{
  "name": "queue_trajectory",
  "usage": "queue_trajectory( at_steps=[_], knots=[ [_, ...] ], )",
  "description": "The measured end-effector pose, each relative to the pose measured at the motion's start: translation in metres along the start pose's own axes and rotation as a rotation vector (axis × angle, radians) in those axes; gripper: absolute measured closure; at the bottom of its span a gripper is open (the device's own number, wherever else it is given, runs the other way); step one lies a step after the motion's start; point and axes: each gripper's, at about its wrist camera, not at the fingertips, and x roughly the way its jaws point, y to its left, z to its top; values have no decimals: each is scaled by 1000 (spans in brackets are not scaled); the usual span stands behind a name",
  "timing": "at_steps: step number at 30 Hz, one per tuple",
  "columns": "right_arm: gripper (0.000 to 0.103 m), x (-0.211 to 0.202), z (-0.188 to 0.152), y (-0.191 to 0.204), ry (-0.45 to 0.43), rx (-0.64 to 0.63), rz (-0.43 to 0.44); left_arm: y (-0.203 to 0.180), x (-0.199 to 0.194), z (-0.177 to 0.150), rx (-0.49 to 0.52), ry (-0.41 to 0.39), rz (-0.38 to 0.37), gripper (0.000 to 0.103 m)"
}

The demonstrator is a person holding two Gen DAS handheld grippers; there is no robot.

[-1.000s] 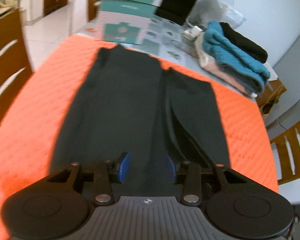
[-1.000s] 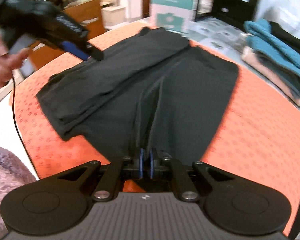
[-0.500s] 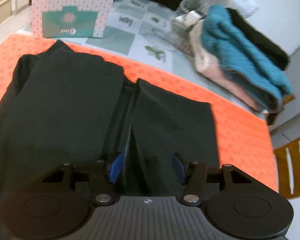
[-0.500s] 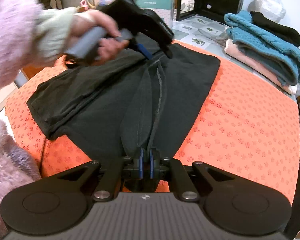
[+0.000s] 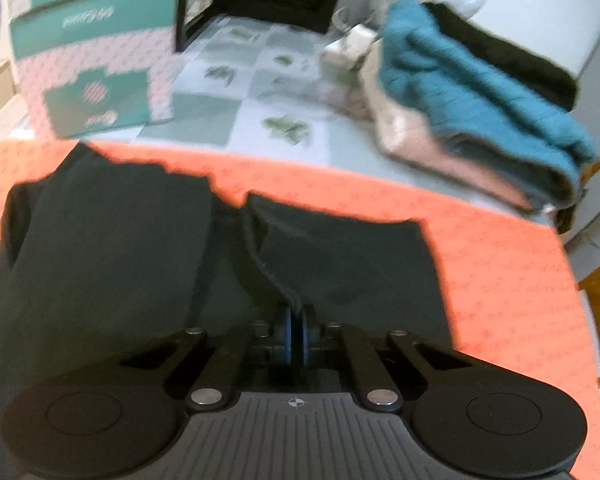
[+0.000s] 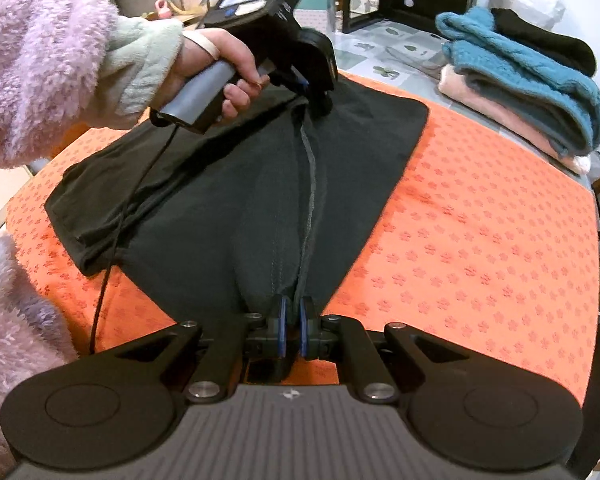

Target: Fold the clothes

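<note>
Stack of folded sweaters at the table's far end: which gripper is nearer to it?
Left. The left gripper pinches the dark garment at its far end, toward the stack of folded sweaters; the right gripper pinches its near edge.

The dark garment (image 6: 228, 208) is thin, matt, smooth cloth. Under it lies an orange mat (image 6: 480, 240), matt with a printed flower pattern. The folded teal sweater (image 6: 520, 76) looks thick and fuzzy. The person's sleeve (image 6: 32, 48) is fluffy lilac fleece. The boxes (image 5: 96, 52) are printed cardboard.

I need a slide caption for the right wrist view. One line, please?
Both grippers, right and left, pinch opposite ends of a dark garment on the orange cloth.
</note>
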Motion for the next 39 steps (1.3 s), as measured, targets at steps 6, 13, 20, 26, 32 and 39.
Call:
queue_trajectory(
  at_steps=[6, 13, 20, 26, 32, 39],
  knots=[
    [95, -21, -15, -37, -9, 100, -38, -57, -20, 27, 22, -56, -98, 96],
    [96, -63, -47, -94, -41, 214, -112, -159, -19, 43, 140, -96, -157, 96],
    [97, -88, -87, -131, -59, 324, -99, -253, 2, 33, 241, -79, -150, 97],
    [97, -107, -118, -165, -66, 391, -104, -308, 21, 20, 288, -45, -140, 97],
    [97, -117, -152, -193, -55, 492, -90, -350, 47, -5, 321, 11, -140, 97],
    [98, -107, -184, -213, -17, 603, -76, -373, 58, -26, 329, 51, -174, 65]
  ],
)
